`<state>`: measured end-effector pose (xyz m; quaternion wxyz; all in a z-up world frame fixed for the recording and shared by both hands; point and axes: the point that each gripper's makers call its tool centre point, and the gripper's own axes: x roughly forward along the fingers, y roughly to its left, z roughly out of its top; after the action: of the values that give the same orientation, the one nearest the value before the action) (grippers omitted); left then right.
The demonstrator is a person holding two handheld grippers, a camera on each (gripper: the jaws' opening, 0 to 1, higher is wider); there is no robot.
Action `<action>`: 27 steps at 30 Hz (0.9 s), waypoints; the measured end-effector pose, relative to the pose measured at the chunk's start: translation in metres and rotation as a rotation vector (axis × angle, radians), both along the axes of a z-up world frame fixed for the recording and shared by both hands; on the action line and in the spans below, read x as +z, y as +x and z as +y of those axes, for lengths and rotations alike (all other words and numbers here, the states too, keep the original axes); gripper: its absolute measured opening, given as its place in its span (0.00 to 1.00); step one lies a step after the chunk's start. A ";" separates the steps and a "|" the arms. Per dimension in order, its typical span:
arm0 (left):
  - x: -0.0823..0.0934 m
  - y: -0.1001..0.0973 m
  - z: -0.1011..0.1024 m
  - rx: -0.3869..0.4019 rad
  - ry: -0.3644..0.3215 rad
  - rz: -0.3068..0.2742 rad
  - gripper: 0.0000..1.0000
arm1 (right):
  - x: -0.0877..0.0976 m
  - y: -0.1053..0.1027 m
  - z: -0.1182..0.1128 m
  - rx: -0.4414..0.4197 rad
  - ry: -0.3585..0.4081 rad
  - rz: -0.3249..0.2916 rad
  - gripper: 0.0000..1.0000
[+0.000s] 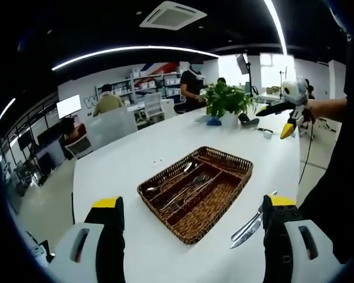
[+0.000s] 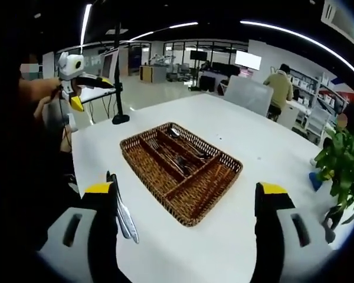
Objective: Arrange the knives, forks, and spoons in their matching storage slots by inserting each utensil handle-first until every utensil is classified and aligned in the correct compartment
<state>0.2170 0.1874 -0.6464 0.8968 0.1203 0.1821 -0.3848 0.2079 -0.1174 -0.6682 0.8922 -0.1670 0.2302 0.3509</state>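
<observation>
While both grippers hang above the white table with jaws spread wide and nothing between them, the wicker tray sits at the centre of each view, squarely between the two sets of jaws, which suggests the person is lining up on it before reaching for more cutlery. In the left gripper view, the left gripper frames the tray from the bottom of the frame; spoons lie in the tray's upper-left slot and forks in the middle one, while the slot nearest the lower right looks bare. Two knives lie on the table just beside the tray at lower right, touching the inner edge of that jaw in the picture. In the right gripper view, the right gripper faces the tray from the opposite side, with the knives at lower left. My guess is the bare slot is meant for them.
</observation>
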 end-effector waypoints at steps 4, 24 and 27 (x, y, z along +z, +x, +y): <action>-0.006 -0.002 0.002 -0.007 0.013 0.014 0.99 | -0.010 -0.002 0.004 0.025 -0.037 0.009 0.98; 0.007 0.005 0.010 0.067 0.005 -0.002 0.99 | -0.100 -0.025 0.027 0.215 -0.205 0.115 0.81; 0.011 0.006 0.013 0.087 0.004 -0.021 0.99 | -0.118 -0.027 0.026 0.224 -0.252 0.143 0.80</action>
<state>0.2234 0.2005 -0.6356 0.9143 0.1183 0.1784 -0.3439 0.1810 -0.0916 -0.7866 0.8008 -0.2769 0.3152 0.4275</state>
